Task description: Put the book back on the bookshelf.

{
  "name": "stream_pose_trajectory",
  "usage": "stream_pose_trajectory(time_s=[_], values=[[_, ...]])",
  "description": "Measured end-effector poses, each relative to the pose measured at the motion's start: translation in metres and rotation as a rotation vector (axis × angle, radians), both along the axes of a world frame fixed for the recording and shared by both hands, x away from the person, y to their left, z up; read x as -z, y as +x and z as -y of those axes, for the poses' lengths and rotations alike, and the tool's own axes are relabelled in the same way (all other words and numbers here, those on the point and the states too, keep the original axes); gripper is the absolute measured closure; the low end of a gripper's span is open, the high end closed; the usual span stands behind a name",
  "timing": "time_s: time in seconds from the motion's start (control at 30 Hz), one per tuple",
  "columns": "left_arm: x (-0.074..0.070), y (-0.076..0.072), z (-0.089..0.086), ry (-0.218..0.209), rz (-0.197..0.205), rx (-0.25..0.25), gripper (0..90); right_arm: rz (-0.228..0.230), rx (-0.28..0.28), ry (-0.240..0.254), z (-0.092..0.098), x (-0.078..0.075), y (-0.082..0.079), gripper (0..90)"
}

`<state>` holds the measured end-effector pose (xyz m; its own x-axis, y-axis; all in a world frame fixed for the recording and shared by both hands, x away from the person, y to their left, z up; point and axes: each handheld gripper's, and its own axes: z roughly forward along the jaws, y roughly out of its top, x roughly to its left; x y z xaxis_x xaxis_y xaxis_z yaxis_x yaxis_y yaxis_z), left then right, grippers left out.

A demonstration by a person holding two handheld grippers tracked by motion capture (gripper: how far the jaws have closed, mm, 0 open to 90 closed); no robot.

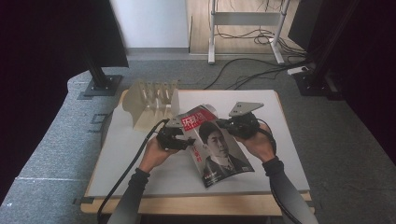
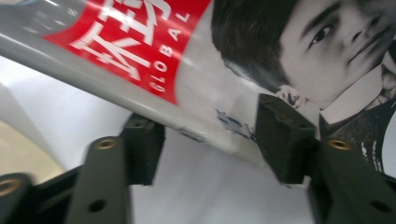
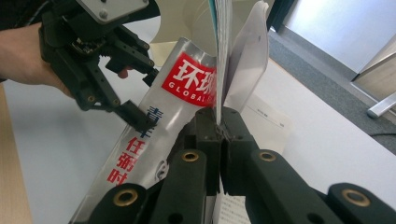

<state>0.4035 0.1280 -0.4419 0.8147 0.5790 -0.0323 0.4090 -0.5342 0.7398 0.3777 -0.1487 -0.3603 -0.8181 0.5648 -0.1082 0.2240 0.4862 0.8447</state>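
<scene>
Magazine (image 1: 219, 149) is up off the table (image 1: 140, 154); we've got our right gripper (image 3: 219, 128) clamped on its pages, while our left gripper (image 2: 210, 140) straddles the spine edge, jaws apart, not gripping.

Desk (image 1: 140, 158): pale grey-white top, light wood edge along front and left. Floor: grey carpet (image 1: 51, 140), seam lines at left. Dark panel (image 1: 105, 32) on black post, square base plate (image 1: 100, 86) on carpet, upper left. White wall panel (image 1: 149, 23) behind. Beyond it, wood flooring (image 1: 198, 23) with white frame legs (image 1: 212, 32). Black cables (image 1: 247, 70) strewn across carpet toward right. Dark curtain (image 1: 369, 70) at right. Lighting even, soft.
</scene>
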Motion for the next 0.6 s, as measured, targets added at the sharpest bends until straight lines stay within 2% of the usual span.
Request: stream_pose_trajectory(time_s=[0.07,0.27,0.4,0.5,0.6], values=[[-0.005,0.0,0.0,0.005,0.003,-0.006,49.6,0.002,0.001,0.004,0.0,-0.002,0.0,86.4],[-0.023,0.001,-0.006,-0.027,0.011,-0.027,62.4,0.025,0.009,0.005,-0.001,-0.006,0.002,86.2],[-0.037,0.0,-0.011,-0.055,0.036,-0.038,69.4,0.054,0.018,0.02,0.002,-0.009,0.003,85.8],[-0.049,-0.004,-0.014,-0.062,0.086,-0.045,73.4,0.066,0.034,0.036,0.005,-0.009,0.005,85.5],[-0.061,-0.01,-0.015,-0.043,0.169,-0.029,76.1,0.073,0.057,0.049,0.008,-0.008,0.007,85.2]])
